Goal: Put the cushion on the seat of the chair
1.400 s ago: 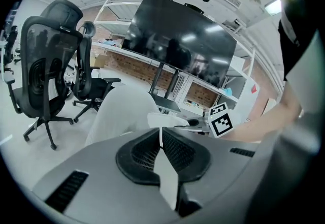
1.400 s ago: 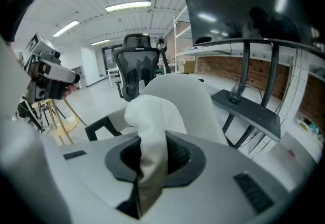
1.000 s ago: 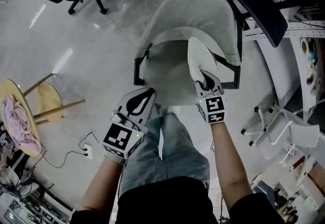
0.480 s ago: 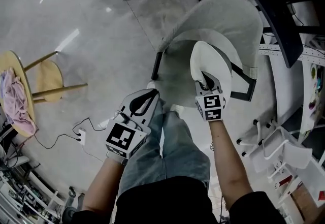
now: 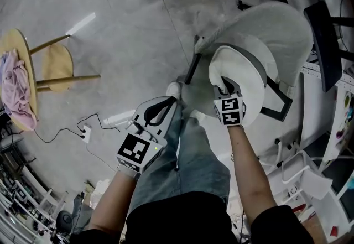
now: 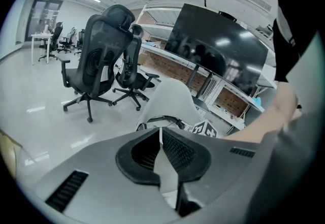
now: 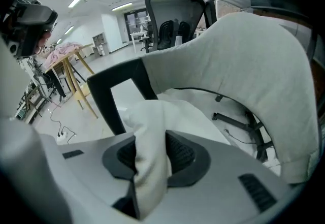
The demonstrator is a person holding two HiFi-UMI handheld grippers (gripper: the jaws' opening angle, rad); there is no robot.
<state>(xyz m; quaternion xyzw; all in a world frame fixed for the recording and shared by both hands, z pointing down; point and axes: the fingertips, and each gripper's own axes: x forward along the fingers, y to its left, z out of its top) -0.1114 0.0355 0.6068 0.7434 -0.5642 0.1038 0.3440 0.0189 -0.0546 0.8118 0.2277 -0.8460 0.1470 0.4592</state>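
— Since a second ago the cushion (image 5: 250,79) has tipped from standing on edge above the chair (image 5: 279,24) to lying nearly flat over its seat (image 5: 194,93); the right gripper (image 5: 223,83) has sunk with it.
— Is the cushion let go?
— Not from what shows; the jaws have just been easing apart, yet a fold of white fabric at the cushion's near rim sits between the pads and touches both; the pinch holds.
— How is that arm?
— The right forearm (image 5: 249,165) reaches straight out toward the chair's front; the wrist bends so the gripper points steeply down onto the seat.
— And the other hand?
— The left gripper (image 5: 165,103) hangs just short of the chair's front edge, over the person's jeans (image 5: 182,160); it slants gently down toward the chair, jaws pressed together with nothing between them; the left forearm (image 5: 110,209) angles in toward the chair.
— Does the cushion touch the backrest (image 7: 244,55)?
— Its far rim lies close under that curve; whether they touch I cannot tell.
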